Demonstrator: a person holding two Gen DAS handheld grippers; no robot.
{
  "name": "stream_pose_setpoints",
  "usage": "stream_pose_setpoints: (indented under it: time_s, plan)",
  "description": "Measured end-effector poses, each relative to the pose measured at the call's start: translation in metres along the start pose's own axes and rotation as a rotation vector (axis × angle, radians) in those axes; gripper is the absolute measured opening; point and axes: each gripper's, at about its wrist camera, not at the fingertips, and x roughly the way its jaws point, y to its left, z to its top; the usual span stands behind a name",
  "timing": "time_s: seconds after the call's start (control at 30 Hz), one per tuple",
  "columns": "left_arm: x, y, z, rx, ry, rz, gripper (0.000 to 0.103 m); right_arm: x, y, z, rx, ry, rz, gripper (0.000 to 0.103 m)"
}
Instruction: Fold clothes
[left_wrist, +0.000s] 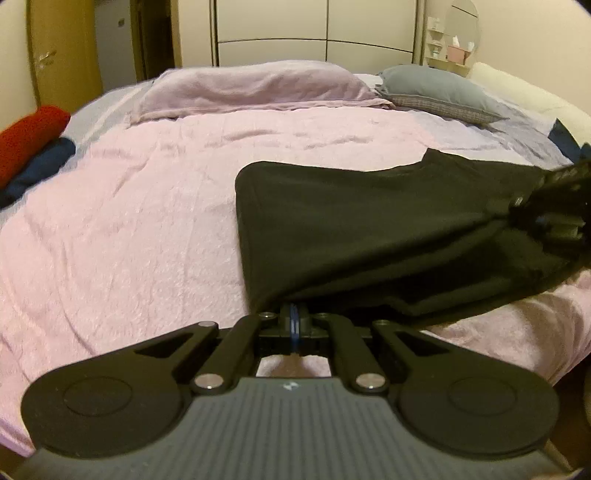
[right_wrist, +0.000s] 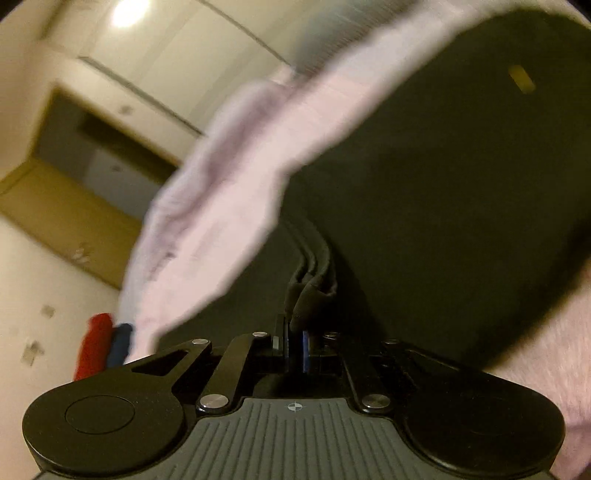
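Gripping black garment (left_wrist: 369, 229) near bed's (left_wrist: 147, 221) right edge: left gripper (left_wrist: 294, 314) clamped on near hem, right gripper (right_wrist: 295, 345) pinching bunched edge. Looks mid-fold; red roll (left_wrist: 29, 140) and navy roll (left_wrist: 40, 166) at left edge look finished.

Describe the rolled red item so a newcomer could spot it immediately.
Start at the wide bed under its pink blanket and follow it to the far left edge. Two rolled garments lie there side by side; the red roll is the brighter one, farther back than the navy roll.
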Motion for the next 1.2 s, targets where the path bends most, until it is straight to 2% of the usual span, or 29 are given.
stream_pose_setpoints:
  time_s: [0.13,0.2,0.33,0.43,0.53,0.6,0.67,0.77,0.83,0.9,0.93,1.03,1.2]
  plan:
    - [-0.002,0.007,-0.002,-0.027,0.021,-0.017,0.003,0.005,-0.003,-0.013,-0.017,0.042,-0.046,0.005]
    - [-0.004,0.007,0.0,-0.008,0.032,-0.022,0.003,0.014,-0.016,-0.015,0.042,0.071,-0.057,0.005]
    - [-0.024,0.024,0.014,-0.029,0.065,-0.158,0.005,0.014,-0.015,-0.016,0.011,0.056,-0.06,0.005]
    - [-0.042,0.04,0.027,-0.058,0.022,-0.247,0.005,0.008,0.003,-0.018,-0.103,0.002,-0.059,0.005]
    - [-0.039,0.047,0.038,-0.089,-0.051,-0.288,0.005,0.007,0.005,-0.023,-0.12,0.011,-0.066,0.005]
    - [-0.02,0.045,0.041,-0.084,-0.059,-0.281,0.005,0.0,0.006,-0.027,-0.15,-0.003,-0.054,0.005]
    - [0.008,0.042,0.038,-0.078,-0.003,-0.266,0.005,-0.007,0.007,-0.028,-0.192,-0.024,-0.041,0.005]
    - [0.031,0.034,0.028,-0.052,0.045,-0.233,0.004,0.009,-0.015,-0.027,-0.131,0.058,-0.109,0.005]
    - [0.035,0.031,0.026,-0.031,0.055,-0.224,0.004,0.007,-0.014,-0.027,-0.132,0.074,-0.125,0.006]
    - [0.034,0.033,0.026,-0.023,0.057,-0.231,0.004,0.0,0.001,-0.024,-0.195,0.09,-0.174,0.027]
    - [0.035,0.034,0.027,-0.022,0.061,-0.236,0.004,-0.007,0.01,-0.023,-0.24,0.06,-0.212,0.035]
    - [0.038,0.035,0.03,-0.01,0.069,-0.241,0.004,-0.028,0.036,-0.018,-0.382,-0.1,-0.294,0.035]
    - [0.04,0.033,0.03,0.007,0.071,-0.232,0.005,0.0,0.04,-0.023,-0.499,-0.071,-0.21,0.035]
